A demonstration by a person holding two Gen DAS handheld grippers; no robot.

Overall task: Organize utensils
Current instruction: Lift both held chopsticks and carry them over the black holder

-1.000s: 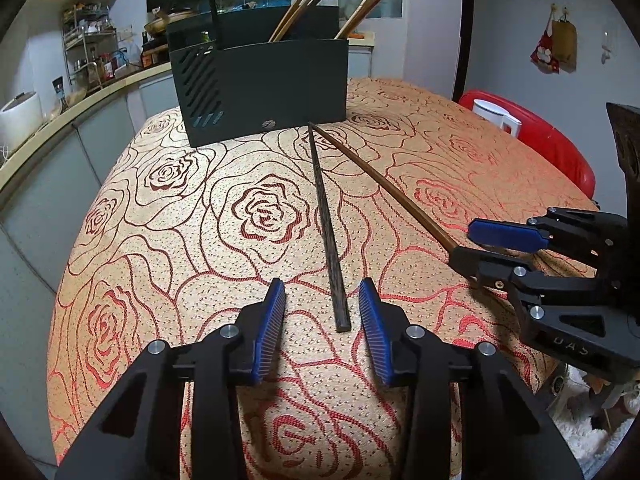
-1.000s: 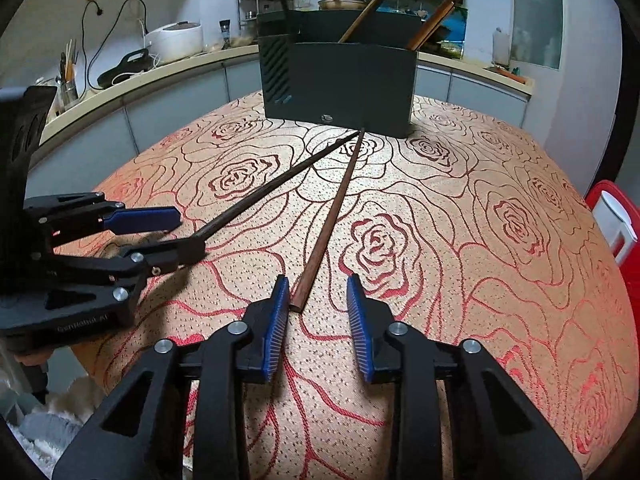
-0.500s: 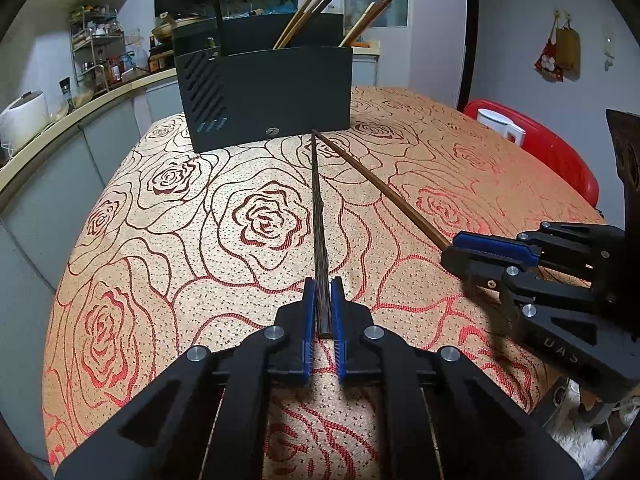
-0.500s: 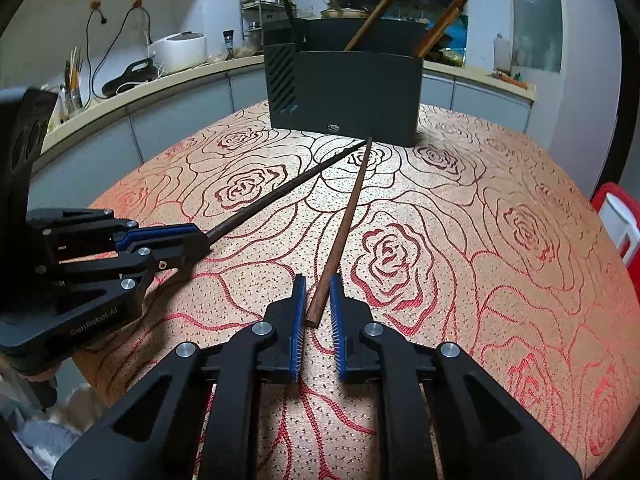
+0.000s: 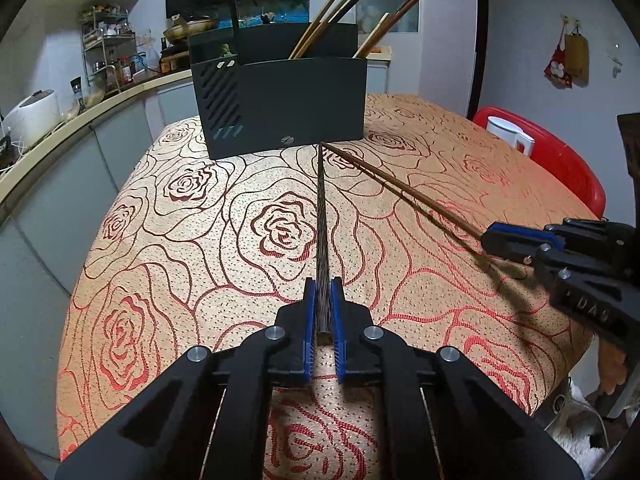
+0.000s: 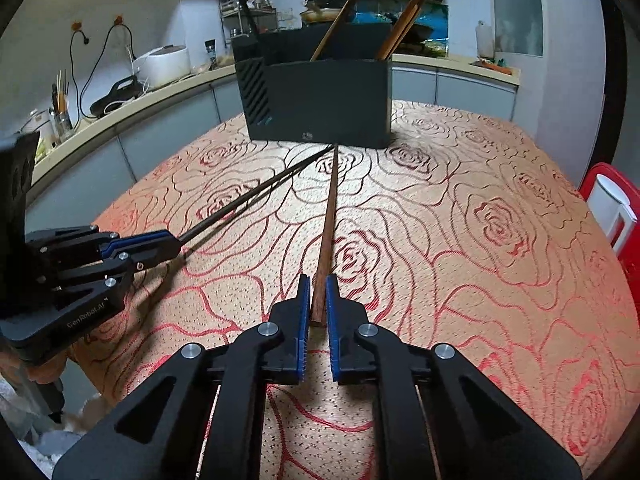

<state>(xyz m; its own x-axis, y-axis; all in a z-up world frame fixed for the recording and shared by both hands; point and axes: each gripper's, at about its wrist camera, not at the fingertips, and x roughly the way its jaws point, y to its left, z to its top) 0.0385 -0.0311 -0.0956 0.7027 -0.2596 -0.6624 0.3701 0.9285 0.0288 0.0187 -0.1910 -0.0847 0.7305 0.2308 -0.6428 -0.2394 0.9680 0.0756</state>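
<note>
Left tongs [image 5: 322, 312]: pinching the dark chopstick [image 5: 322, 220].
Right tongs [image 6: 318, 304]: pinching the brown chopstick [image 6: 329, 220].
Tip: lift level, then drop tips-first into the holder [image 5: 280, 104].

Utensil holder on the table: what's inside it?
The dark utensil holder has several wooden chopsticks leaning out of its top, plus a thin dark stick at the left. Its opaque walls hide their lower ends and anything else inside.

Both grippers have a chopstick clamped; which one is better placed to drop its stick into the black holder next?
Hard to separate, marginally the right. The right gripper and its reddish-brown wooden chopstick already aim at the black plastic utensil holder. The left gripper holds the dark carbon-patterned chopstick similarly aimed.
</note>
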